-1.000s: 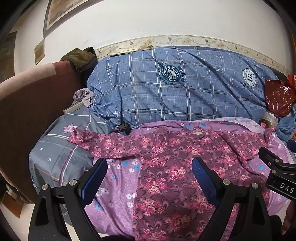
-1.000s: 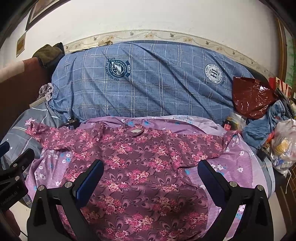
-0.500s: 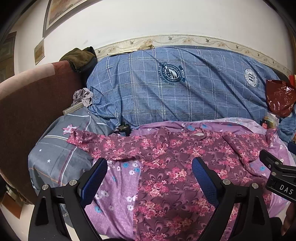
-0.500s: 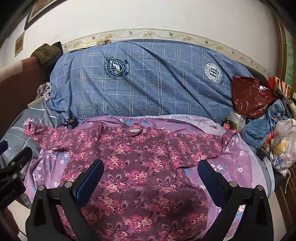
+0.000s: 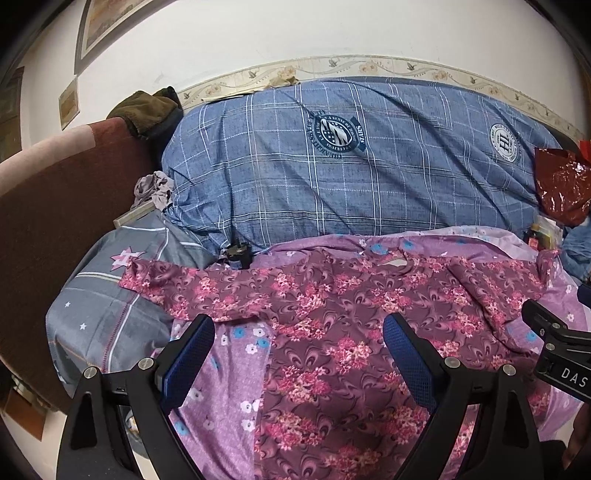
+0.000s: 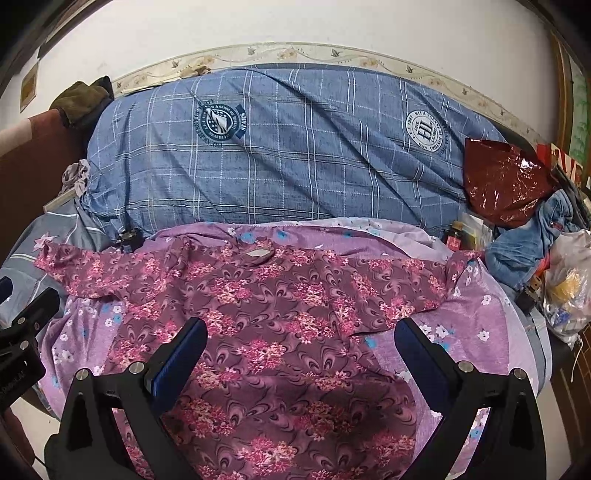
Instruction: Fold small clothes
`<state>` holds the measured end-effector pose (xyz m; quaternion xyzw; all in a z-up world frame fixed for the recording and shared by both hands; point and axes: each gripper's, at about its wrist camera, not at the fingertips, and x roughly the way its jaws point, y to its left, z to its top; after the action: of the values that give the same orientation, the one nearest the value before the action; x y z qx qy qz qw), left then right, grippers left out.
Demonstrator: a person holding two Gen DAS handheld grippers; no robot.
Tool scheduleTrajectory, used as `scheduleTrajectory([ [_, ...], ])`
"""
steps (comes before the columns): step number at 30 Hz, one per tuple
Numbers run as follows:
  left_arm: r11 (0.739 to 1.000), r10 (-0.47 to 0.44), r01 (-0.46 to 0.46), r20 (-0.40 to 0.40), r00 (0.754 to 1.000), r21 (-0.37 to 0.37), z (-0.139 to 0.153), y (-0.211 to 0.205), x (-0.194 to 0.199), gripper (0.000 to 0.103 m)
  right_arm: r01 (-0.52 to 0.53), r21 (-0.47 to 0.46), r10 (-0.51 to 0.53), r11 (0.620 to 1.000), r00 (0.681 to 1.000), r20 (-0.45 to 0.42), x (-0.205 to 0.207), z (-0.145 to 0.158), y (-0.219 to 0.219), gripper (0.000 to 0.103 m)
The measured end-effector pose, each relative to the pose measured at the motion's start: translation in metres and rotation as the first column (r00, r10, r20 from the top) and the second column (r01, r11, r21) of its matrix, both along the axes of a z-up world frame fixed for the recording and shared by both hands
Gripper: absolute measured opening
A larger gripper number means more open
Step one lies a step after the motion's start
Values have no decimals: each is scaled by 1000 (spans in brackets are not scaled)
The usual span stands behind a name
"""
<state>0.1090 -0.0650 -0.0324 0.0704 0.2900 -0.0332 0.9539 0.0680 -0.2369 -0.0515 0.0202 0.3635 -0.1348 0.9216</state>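
A white wall (image 5: 332, 33) with a patterned border strip backs a bed, and a framed picture (image 5: 99, 29) hangs at the upper left. A big blue checked duvet (image 5: 351, 173) with two round crests is bunched along the wall. In front of it lies a lilac flowered sheet (image 6: 476, 321), and to the left a grey pillow (image 5: 107, 295) with stars rests against a dark red headboard (image 5: 55, 192).

The task's thing, a maroon floral shirt (image 6: 280, 317), is spread flat on the sheet, its collar toward the duvet and both sleeves stretched out sideways; the left sleeve reaches onto the pillow.

The left gripper (image 5: 299, 354) hangs above the shirt's left half, jaws wide apart and holding nothing. The right gripper (image 6: 301, 354) hangs above the shirt's right half, jaws likewise wide and empty.

At the right end of the bed sit a shiny red bag (image 6: 506, 184), crumpled jeans (image 6: 532, 243) and a clear plastic bag (image 6: 569, 280). An olive cloth (image 5: 147, 110) tops the headboard. A small dark bottle (image 6: 455, 236) stands beside the jeans, and a black plug (image 5: 236, 254) lies at the duvet's edge.
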Motion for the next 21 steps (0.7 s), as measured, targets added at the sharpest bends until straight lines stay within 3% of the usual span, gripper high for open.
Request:
scheduleTrajectory([
  [9, 1000, -9, 9, -19, 1000, -2, -18, -26, 54, 93, 31, 2, -30, 1000, 999, -21, 33, -17, -30, 101],
  [13, 999, -5, 3, -49, 999, -43, -42, -39, 101, 94, 37, 30, -36, 999, 999, -31, 54, -29, -58, 101],
  [18, 991, 44, -66, -184, 982, -118, -102, -44, 187, 92, 65, 219, -65, 974, 998, -6, 70, -57, -161, 101],
  [21, 983, 96, -130, -242, 966, -130, -134, -38, 225, 90, 173, 403, -196, 899, 980, 16, 64, -82, -259, 101],
])
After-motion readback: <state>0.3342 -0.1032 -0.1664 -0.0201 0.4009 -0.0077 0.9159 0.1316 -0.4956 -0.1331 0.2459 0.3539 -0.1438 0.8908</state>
